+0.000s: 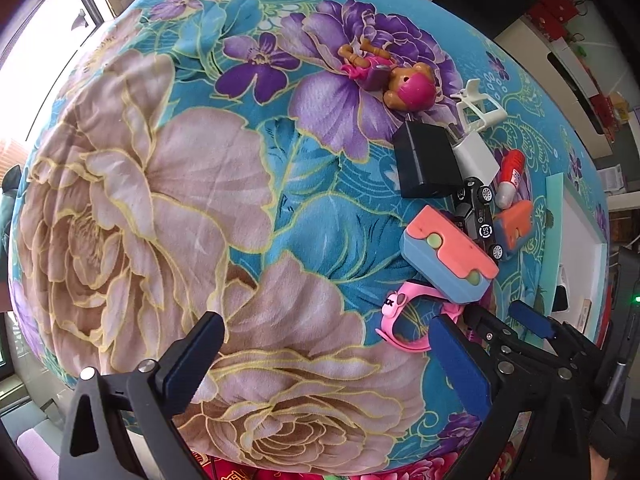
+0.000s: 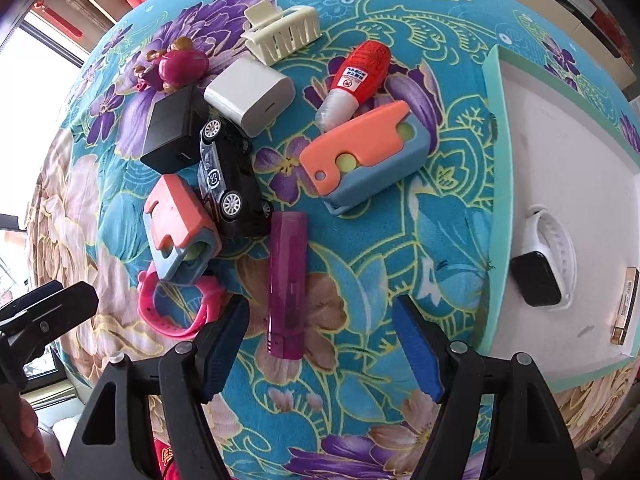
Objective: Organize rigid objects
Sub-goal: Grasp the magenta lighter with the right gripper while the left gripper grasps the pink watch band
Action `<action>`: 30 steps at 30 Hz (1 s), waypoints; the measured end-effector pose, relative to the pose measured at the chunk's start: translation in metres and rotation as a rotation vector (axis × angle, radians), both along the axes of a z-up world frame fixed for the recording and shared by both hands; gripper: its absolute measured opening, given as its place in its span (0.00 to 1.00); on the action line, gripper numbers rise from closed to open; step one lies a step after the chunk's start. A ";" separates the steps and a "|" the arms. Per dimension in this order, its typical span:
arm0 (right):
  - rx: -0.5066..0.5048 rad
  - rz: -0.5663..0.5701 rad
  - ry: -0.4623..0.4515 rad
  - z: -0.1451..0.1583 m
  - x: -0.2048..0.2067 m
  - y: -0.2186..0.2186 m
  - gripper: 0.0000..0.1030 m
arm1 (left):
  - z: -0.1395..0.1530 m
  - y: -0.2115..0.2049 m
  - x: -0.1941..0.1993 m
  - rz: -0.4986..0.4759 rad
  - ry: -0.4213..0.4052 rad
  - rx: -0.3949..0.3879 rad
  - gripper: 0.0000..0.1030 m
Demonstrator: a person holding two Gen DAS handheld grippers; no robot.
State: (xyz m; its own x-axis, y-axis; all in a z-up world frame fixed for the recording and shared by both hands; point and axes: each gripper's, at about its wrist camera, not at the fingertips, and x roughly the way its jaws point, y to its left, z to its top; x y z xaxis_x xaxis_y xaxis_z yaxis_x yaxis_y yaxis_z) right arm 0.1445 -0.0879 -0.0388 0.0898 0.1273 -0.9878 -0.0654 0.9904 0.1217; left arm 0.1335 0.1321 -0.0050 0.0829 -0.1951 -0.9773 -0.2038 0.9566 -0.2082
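Right claw [image 2: 320, 344] wide apart, empty, over purple tube [image 2: 287, 280]; left claw [image 1: 328, 364] likewise

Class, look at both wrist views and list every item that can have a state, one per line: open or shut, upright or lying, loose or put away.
Right gripper: jaws open, empty, above the purple tube.
Left gripper: jaws open, empty.
Purple tube: lying flat, capped.
Red bottle: lying on its side.
Toy car: tipped on its side.
Hair claw: shut.
White watch: in the tray.
Pink watch: on the cloth, strap looped.
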 end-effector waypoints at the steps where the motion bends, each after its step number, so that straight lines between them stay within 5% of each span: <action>1: -0.003 0.001 -0.003 -0.002 0.002 0.003 0.72 | 0.000 0.002 0.000 -0.001 -0.003 0.000 1.00; 11: -0.069 0.021 -0.065 -0.008 0.021 0.032 0.71 | -0.008 -0.010 0.006 -0.030 -0.009 -0.018 1.00; 30: -0.039 0.001 -0.034 -0.005 -0.011 -0.027 0.20 | -0.025 -0.077 0.007 -0.151 -0.020 0.023 0.93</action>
